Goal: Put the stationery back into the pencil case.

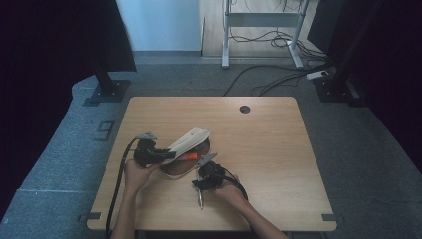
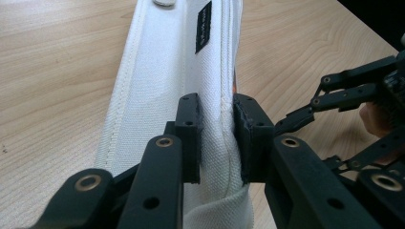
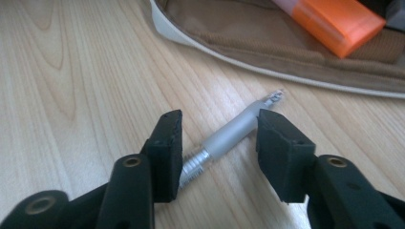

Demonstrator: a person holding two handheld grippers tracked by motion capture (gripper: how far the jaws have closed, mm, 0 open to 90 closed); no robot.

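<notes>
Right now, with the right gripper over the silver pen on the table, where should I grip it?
Probably the smooth barrel middle of the silver pen, coming straight down. It lies flat, slanting between the open jaws of the right gripper, so turn the wrist to square the pads across it, clear of the ribbed end.

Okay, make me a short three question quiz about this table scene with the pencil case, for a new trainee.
1. True or false: the left gripper is clamped on the flap of the white fabric pencil case.
2. Which lies between the right gripper's open jaws on the light wooden table?
A. silver metal pen
B. scissors
C. eraser
3. Fill in: the bright ____ highlighter lies inside the case's brown lining.

Key: 1 true; 2 A; 3 orange.
</notes>
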